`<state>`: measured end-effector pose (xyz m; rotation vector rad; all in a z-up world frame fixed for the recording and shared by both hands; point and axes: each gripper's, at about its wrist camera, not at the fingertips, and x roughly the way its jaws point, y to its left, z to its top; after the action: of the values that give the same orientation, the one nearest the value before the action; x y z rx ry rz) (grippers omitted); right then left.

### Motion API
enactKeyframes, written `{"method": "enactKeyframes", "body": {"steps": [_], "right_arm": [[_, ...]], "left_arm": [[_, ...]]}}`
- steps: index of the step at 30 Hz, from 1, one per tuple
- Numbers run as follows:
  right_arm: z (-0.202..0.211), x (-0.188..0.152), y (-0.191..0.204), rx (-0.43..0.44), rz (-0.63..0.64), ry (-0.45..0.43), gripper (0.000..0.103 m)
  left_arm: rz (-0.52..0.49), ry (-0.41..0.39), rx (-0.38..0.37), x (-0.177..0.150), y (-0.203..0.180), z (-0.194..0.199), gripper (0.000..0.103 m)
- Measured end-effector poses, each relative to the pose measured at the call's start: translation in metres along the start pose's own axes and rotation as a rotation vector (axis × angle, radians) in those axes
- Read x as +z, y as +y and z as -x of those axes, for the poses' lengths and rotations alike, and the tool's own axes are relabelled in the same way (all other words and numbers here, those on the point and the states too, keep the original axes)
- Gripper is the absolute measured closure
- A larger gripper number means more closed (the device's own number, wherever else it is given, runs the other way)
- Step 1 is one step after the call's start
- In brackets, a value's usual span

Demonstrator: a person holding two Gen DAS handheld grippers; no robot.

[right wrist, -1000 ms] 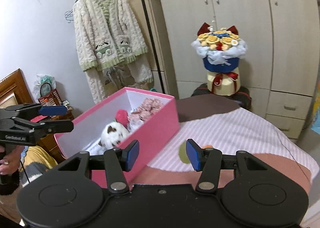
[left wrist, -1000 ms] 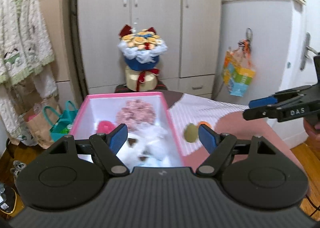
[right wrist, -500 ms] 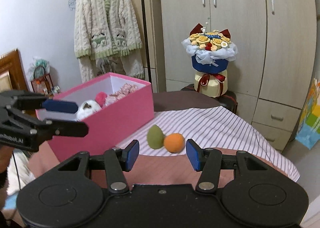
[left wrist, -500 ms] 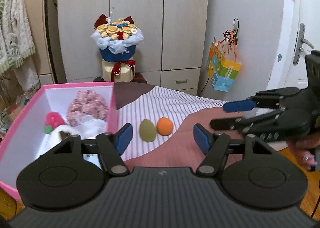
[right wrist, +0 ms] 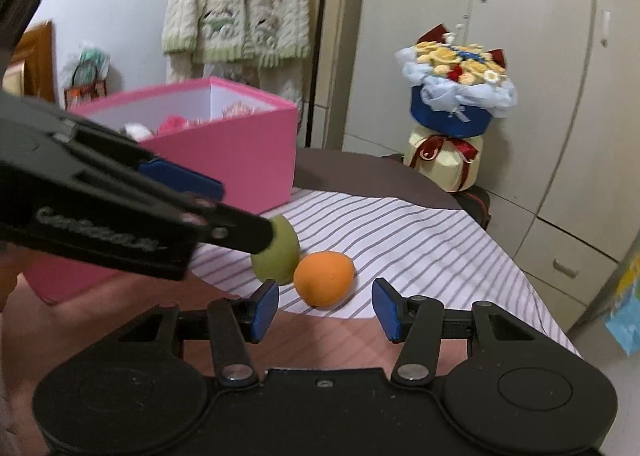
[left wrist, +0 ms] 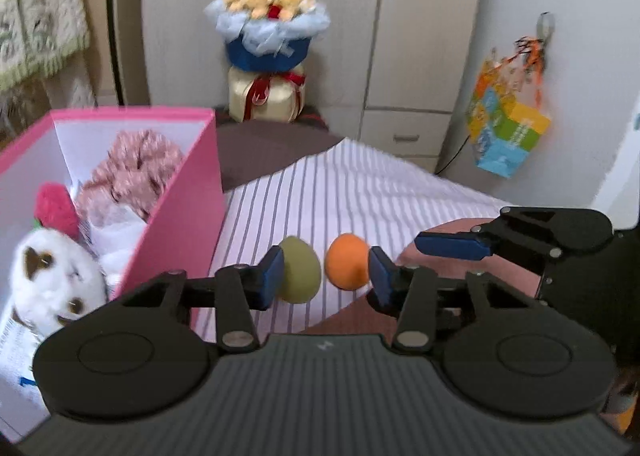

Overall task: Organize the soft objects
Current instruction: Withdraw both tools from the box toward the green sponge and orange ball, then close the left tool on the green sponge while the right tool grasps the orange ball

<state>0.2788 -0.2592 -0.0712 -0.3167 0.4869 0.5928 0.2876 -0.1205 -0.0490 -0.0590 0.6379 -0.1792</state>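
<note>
Soft green egg and orange ball side by side on bed beside pink box, both grippers' fingers spread, empty; pickup step: close left gripper on egg, right gripper on ball.

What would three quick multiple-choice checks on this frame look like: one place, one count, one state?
1. Where does the orange ball lie?
A. inside the pink box
B. on the striped cloth beside the green ball
C. on the floor

2. How many balls lie outside the pink box?
A. one
B. two
C. four

3. How do the right gripper's jaws stand?
A. open, holding nothing
B. shut on the orange ball
C. shut on the box wall

Answers: B, it rests on the striped cloth next to the green ball; B, only the green and orange ones show there; A, the jaws stand apart, nothing between them.
</note>
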Motion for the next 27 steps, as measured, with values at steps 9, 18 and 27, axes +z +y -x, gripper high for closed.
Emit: {"method": "enactKeyframes", "body": {"steps": [9, 18, 27], "right_arm": [[-0.042, 0.0, -0.012, 0.037, -0.01, 0.016, 0.046], [-0.064, -0.001, -0.02, 0.104, -0.051, 0.042, 0.047], [-0.064, -0.005, -0.016, 0.087, -0.073, 0.021, 0.06]], "left_arm": [[0.081, 0.046, 0.08, 0.0, 0.01, -0.044, 0.064], [0.149, 0.022, 0.094, -0.002, 0.014, -0.056, 0.065], [0.166, 0.011, 0.086, -0.003, 0.016, -0.056, 0.065]]}}
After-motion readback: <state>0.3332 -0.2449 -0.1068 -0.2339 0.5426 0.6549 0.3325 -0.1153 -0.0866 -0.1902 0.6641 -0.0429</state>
